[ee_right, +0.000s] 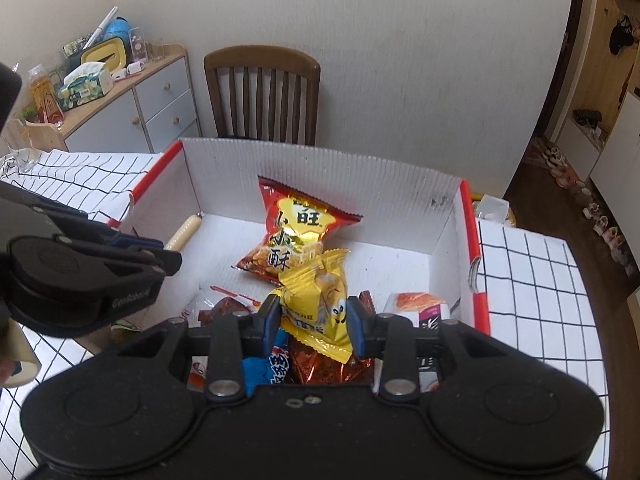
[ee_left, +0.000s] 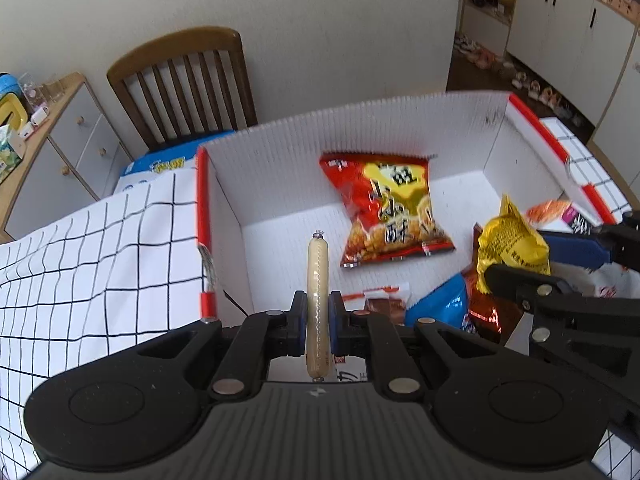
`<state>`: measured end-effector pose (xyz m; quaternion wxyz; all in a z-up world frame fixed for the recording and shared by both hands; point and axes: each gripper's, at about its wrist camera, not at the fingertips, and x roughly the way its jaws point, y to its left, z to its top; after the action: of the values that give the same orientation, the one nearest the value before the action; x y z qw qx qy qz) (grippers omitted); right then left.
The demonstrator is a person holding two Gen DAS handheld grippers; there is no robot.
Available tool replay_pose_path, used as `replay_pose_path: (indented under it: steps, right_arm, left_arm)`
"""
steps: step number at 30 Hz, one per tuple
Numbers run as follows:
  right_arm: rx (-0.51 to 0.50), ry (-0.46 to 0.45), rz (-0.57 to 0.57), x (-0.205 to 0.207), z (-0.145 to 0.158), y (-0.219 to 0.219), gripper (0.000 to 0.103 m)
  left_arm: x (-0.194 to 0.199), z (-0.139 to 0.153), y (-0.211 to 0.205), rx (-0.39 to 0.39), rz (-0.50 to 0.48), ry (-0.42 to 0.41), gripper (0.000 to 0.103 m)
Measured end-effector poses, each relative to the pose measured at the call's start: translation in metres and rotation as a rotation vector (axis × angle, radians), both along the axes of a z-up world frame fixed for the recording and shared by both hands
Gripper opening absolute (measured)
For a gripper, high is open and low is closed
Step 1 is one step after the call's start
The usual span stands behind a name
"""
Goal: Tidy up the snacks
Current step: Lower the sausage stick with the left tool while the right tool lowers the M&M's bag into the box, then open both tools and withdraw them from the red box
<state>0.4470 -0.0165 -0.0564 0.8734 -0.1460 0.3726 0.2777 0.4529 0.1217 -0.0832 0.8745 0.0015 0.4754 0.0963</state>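
Thin sausage stick (ee_left: pixel 318 280) is being clenched mid-length in the left tongs (ee_left: pixel 318 316), over the white box (ee_left: pixel 280 152); light, slick, bendy; yellow packet (ee_right: pixel 320 300) is being pinched in the right tongs (ee_right: pixel 314 322); crinkly, crushable, best taken across the middle.

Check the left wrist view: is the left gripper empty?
No: the left gripper is shut on a pale sausage stick, which stands upright between its blue pads above the white box.
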Motion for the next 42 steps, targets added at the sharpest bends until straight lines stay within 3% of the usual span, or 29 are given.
replay_pose_path:
  steps: [7, 11, 14, 26, 28, 32, 33, 42]
  right_arm:
    - [-0.019, 0.040, 0.012, 0.005, -0.012, 0.001, 0.034]
    - [-0.032, 0.038, 0.030, 0.003, -0.012, 0.002, 0.040]
    - [-0.025, 0.028, 0.034, 0.001, -0.008, 0.002, 0.050]
    - [0.016, -0.023, 0.034, -0.025, 0.024, -0.008, 0.063]
    - [0.021, -0.037, 0.034, -0.031, 0.031, -0.011, 0.063]
    - [0.038, -0.062, 0.029, -0.044, 0.047, -0.016, 0.064]
    - [0.044, -0.067, 0.028, -0.048, 0.050, -0.017, 0.065]
    - [0.090, -0.114, 0.020, -0.082, 0.081, -0.036, 0.071]
  left_arm:
    - [0.004, -0.012, -0.001, -0.018, 0.006, 0.051, 0.010]
    - [0.001, -0.009, -0.001, -0.013, 0.026, 0.047, 0.011]
    - [-0.003, -0.005, 0.000, -0.029, 0.022, 0.043, 0.011]
    - [-0.037, 0.034, -0.002, -0.082, 0.034, -0.038, 0.015]
    - [-0.045, 0.042, -0.003, -0.096, 0.033, -0.052, 0.019]
    - [-0.065, 0.059, -0.005, -0.097, 0.041, -0.113, 0.058]
    - [-0.070, 0.064, -0.006, -0.088, 0.043, -0.131, 0.063]
    - [-0.114, 0.096, -0.013, -0.085, 0.019, -0.209, 0.064]
